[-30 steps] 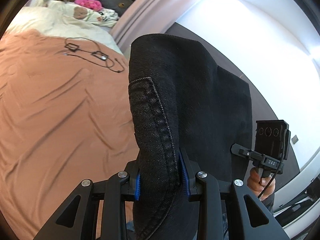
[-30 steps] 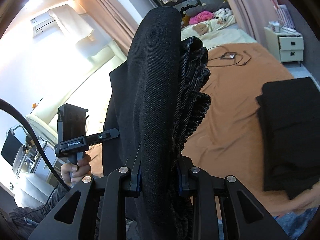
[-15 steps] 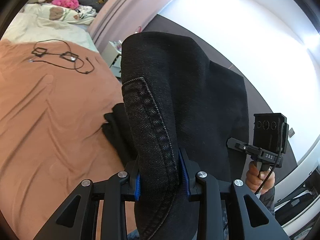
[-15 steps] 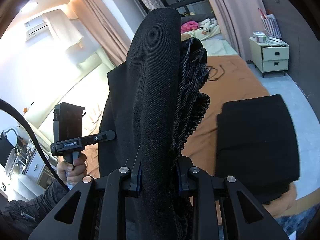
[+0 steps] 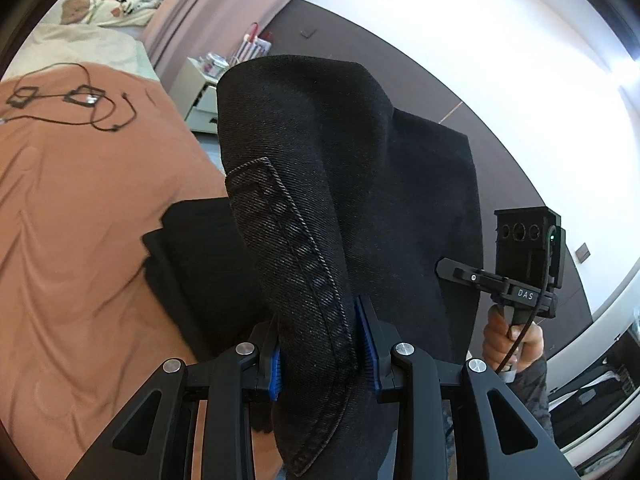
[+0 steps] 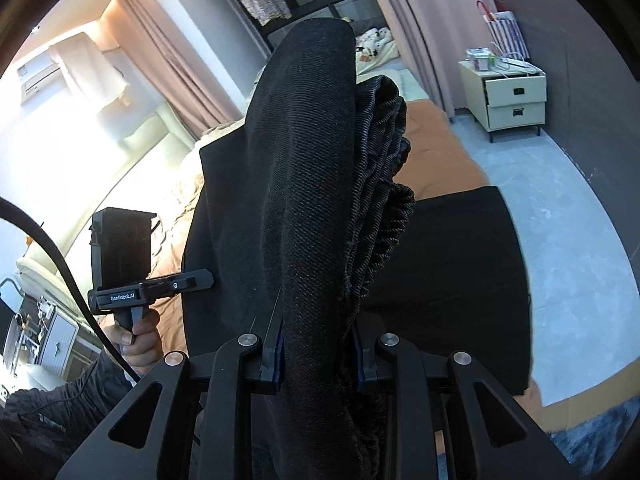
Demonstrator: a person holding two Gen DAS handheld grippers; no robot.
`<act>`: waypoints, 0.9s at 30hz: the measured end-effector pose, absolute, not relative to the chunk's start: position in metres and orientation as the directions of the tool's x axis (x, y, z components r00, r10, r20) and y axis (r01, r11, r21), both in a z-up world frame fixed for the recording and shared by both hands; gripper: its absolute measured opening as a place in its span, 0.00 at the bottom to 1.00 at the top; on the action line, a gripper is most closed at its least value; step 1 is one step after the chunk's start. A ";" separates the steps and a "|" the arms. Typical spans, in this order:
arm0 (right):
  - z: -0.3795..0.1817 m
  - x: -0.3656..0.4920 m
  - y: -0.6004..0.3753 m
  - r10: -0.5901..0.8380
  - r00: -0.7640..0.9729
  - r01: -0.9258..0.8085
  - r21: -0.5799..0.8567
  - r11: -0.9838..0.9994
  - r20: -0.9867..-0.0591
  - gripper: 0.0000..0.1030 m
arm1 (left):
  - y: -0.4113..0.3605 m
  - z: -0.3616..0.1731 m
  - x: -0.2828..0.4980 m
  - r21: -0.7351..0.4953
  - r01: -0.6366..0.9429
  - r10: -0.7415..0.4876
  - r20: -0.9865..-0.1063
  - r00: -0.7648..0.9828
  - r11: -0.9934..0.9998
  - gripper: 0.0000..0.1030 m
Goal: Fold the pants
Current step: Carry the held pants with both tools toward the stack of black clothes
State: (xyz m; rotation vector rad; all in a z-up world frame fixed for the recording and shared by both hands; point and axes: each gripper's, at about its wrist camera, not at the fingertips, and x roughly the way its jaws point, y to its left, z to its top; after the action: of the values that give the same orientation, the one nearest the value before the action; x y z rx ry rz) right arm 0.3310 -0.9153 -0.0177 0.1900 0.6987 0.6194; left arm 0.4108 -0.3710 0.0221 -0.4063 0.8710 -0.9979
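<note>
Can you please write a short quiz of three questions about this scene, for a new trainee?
1. True or false: both the left gripper and the right gripper are shut on the black pants.
2. What lies on the orange bed cover under the held pants? A) a white towel B) a stack of folded dark clothes C) a pair of shoes
3. Fill in: the black cables lie on the ____.

Key
1. True: the fabric is clamped between the jaws of each.
2. B
3. orange bed cover
</note>
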 end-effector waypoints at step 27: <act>-0.062 0.342 -0.914 0.387 0.590 -0.148 0.377 0.914 -0.708 0.39 | -0.438 -0.050 0.455 -0.625 0.424 -0.741 -0.640 0.203 0.655 0.51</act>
State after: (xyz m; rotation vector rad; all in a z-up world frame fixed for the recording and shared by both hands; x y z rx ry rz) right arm 0.3416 -0.9140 -0.0625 0.2925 0.8885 0.3167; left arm 0.4551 -0.4384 -0.0505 -0.3449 1.0914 -0.8355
